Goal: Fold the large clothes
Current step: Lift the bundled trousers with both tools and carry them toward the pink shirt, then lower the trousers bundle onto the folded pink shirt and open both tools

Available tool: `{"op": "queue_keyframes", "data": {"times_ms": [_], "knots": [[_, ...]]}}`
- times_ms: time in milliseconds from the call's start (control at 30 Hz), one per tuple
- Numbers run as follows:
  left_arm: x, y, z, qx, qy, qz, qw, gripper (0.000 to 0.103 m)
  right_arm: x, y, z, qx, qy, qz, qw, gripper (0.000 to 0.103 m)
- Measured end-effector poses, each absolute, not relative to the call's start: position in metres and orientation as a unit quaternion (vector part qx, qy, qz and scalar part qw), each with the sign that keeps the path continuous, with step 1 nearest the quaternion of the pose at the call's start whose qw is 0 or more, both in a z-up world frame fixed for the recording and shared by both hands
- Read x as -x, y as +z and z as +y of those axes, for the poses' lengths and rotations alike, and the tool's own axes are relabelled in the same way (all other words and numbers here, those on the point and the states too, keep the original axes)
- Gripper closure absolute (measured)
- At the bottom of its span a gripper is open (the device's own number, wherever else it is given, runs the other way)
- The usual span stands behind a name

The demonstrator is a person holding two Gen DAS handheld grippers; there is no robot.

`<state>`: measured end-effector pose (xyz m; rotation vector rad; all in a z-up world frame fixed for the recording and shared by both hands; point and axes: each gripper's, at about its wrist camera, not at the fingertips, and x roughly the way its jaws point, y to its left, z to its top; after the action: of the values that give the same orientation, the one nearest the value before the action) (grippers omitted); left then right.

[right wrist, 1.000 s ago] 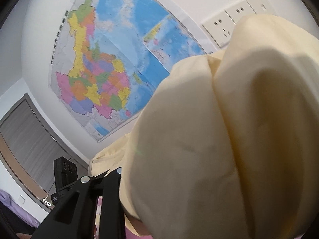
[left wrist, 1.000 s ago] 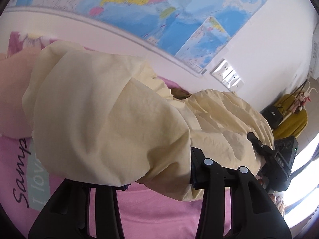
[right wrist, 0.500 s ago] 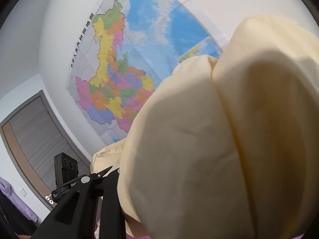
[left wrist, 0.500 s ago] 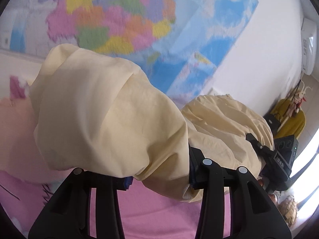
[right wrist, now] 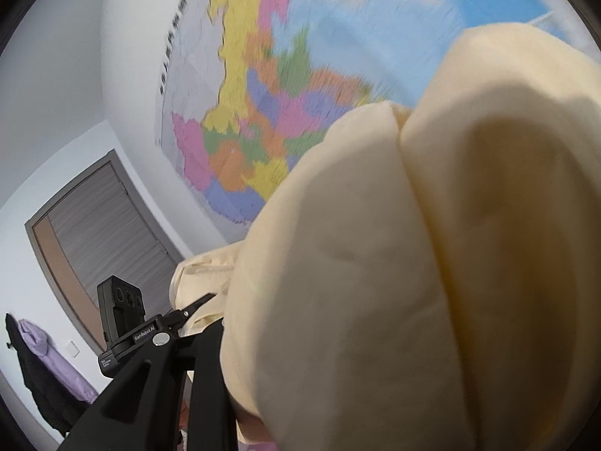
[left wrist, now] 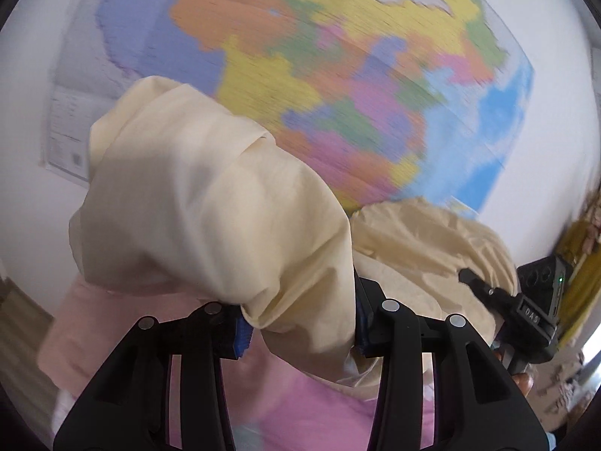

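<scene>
left gripper (left wrist: 300, 332) jaws pinching cream garment (left wrist: 210, 203) | right gripper (right wrist: 225, 342) jaws likewise | both have risen off pink bed (left wrist: 300, 406) toward wall map (left wrist: 338, 75) | lifted for folding

Held in my right claw (right wrist: 240, 368): a bunched cream garment (right wrist: 432, 263), filling the right half of view, hiding one finger. Behind: blurred coloured wall map (right wrist: 270, 105), grey door (right wrist: 101, 225). Lower left: my left claw (right wrist: 169, 323), also gripping cream cloth.
</scene>
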<state>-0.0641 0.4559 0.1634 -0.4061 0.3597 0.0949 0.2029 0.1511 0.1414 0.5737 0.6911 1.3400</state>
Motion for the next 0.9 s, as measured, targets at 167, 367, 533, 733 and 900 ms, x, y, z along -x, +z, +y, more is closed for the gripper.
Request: {"op": "queue_keyframes", "data": {"times_ms": [167, 367, 533, 733, 900], "knots": [[0.067, 0.157, 0.524, 0.213, 0.088, 0.162, 0.959, 0.063, -0.200, 0.142, 0.222, -0.250, 0.627, 0.309, 0.670, 0.074], [0.078, 0.129, 0.587, 0.213, 0.127, 0.138, 0.959, 0.062, -0.173, 0.112, 0.300, -0.208, 0.656, 0.322, 0.650, 0.074], [0.085, 0.035, 0.642, 0.256, 0.180, 0.202, 0.928, 0.062, -0.144, 0.032, 0.354, -0.145, 0.655, 0.417, 0.614, 0.075], [0.108, -0.032, 0.667, 0.322, 0.181, 0.237, 0.899, 0.054, -0.126, -0.022, 0.352, -0.143, 0.642, 0.506, 0.558, 0.058], [0.111, -0.035, 0.662, 0.311, 0.199, 0.254, 0.894, 0.044, -0.130, -0.026, 0.323, -0.185, 0.628, 0.535, 0.533, 0.041]]}}
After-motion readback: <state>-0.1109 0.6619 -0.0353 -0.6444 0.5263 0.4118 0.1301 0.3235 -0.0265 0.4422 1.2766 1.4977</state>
